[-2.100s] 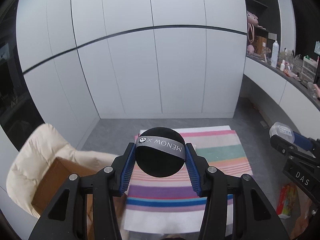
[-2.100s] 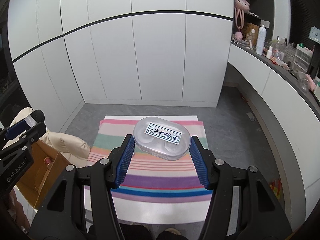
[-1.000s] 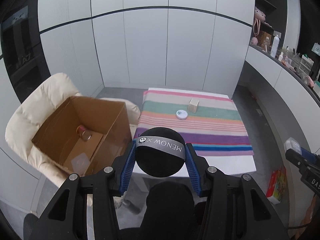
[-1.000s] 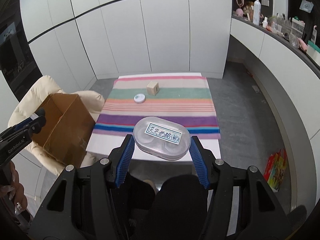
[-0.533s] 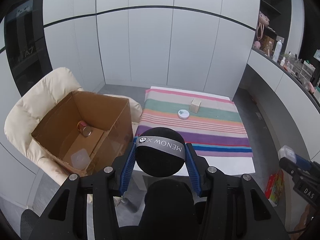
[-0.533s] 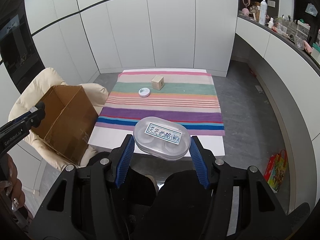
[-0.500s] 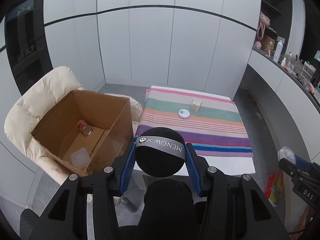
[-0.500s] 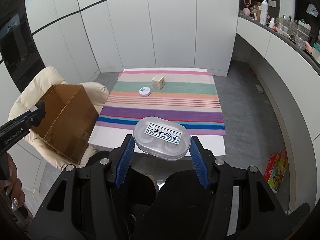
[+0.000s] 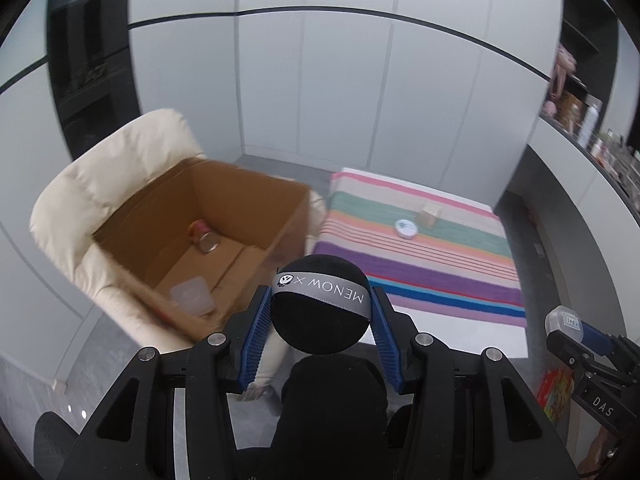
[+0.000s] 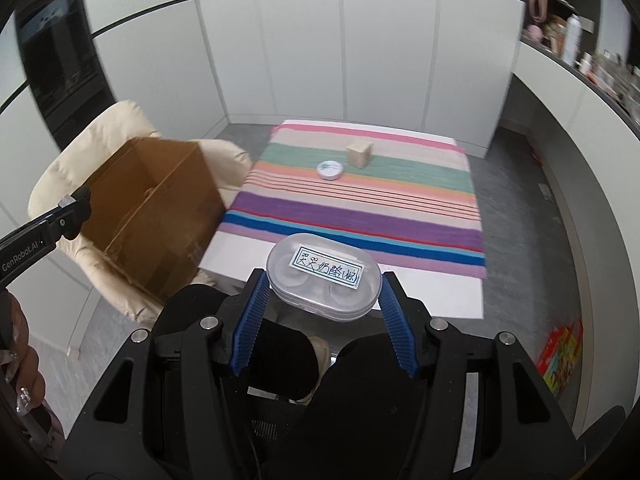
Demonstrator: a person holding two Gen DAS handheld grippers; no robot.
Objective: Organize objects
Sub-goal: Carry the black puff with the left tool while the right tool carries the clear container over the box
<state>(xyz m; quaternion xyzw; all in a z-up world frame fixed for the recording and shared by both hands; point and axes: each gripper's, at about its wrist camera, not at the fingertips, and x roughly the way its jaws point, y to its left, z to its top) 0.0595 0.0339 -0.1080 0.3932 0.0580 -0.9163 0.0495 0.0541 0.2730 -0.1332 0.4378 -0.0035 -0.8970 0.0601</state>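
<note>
Between the blue ribbed pads of the left gripper (image 9: 321,318) sits a black round puff (image 9: 320,320) with a grey "MENOW" ribbon across it, clamped firmly on both sides. The right gripper (image 10: 325,294) is likewise clenched on a clear oval plastic case (image 10: 324,282) bearing a handwritten label, its pads pressed against the two ends.

Taking the open cardboard box (image 9: 256,190) as the landmark: it rests on a cream padded chair (image 9: 100,184), and from the left wrist view the puff hangs just short of the box's near corner, not yet over the opening. Inside the box lie a small jar (image 9: 203,236) on its side and a clear plastic lid or container (image 9: 191,295). Beside the box, on its right, stands a table under a striped cloth (image 10: 360,208), with a round white tin (image 10: 330,169) and a small wooden block (image 10: 359,153) close together on the far part. The case is held in front of the table's near edge, right of the box.

Judging by this, the carry-to-box step is under way. Next, each gripper should be brought over the box mouth, lowered past the rim, and only then released, one at a time so the two tools do not collide.
</note>
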